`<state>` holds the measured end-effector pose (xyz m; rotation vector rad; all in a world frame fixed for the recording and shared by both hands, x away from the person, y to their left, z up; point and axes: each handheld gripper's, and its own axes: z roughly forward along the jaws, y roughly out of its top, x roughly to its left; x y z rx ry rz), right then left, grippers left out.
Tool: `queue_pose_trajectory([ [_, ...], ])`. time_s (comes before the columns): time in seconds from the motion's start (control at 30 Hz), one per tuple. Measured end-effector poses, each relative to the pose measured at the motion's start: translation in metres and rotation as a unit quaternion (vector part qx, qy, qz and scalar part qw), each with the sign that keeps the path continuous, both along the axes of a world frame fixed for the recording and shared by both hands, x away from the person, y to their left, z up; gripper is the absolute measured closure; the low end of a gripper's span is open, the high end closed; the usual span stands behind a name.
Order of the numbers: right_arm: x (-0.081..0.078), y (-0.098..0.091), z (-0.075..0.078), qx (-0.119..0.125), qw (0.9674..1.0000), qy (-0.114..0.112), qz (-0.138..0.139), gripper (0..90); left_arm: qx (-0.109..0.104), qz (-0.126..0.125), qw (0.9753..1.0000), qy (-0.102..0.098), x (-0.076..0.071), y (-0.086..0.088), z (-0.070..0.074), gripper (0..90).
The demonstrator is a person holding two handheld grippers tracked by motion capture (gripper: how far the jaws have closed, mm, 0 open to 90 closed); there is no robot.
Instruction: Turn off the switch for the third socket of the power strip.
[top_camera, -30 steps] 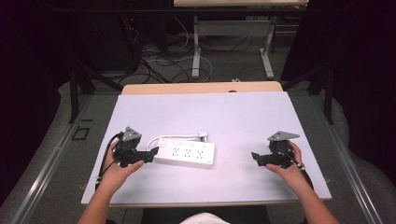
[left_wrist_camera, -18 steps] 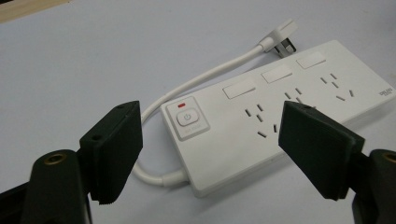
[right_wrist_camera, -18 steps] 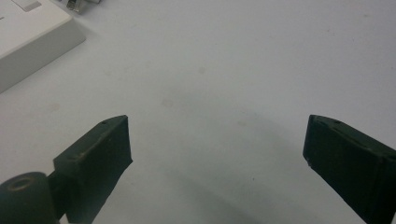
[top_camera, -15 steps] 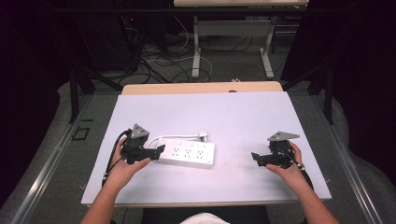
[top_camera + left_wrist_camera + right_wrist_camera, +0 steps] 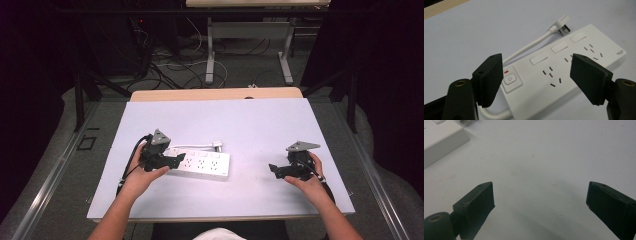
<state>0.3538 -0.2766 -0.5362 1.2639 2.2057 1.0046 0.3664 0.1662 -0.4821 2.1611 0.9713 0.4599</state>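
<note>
A white power strip (image 5: 202, 165) lies flat on the pale table (image 5: 260, 125), left of centre. It has a switch with a red light (image 5: 509, 79), several sockets and a short white cord ending in a plug (image 5: 216, 145) (image 5: 560, 24). My left gripper (image 5: 175, 160) (image 5: 536, 80) is open, its jaws hovering over the strip's switch end with the strip (image 5: 564, 62) between and below them. Over bare table at the right, my right gripper (image 5: 273, 170) (image 5: 540, 207) is open and holds nothing. One corner of the strip (image 5: 441, 137) shows in the right gripper view.
A wooden strip (image 5: 215, 94) runs along the table's far edge. Beyond it stand table legs (image 5: 210, 50) and loose cables (image 5: 165, 60) on the floor. Dark curtains close both sides. A black cable (image 5: 131, 162) trails from the left gripper.
My left gripper has moved right, from beside the strip's left end to over its switch end. The right gripper has stayed where it was.
</note>
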Motion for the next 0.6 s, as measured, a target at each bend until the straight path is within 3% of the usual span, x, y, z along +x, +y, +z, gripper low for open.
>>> queue_pose_trajectory([
  [0.6, 0.000, 0.001, -0.001, 0.003, 1.0000, 0.007, -0.001, 7.4, 0.003, -0.021, 0.9998, -0.004, 0.010, -0.030, 0.000, 27.2],
])
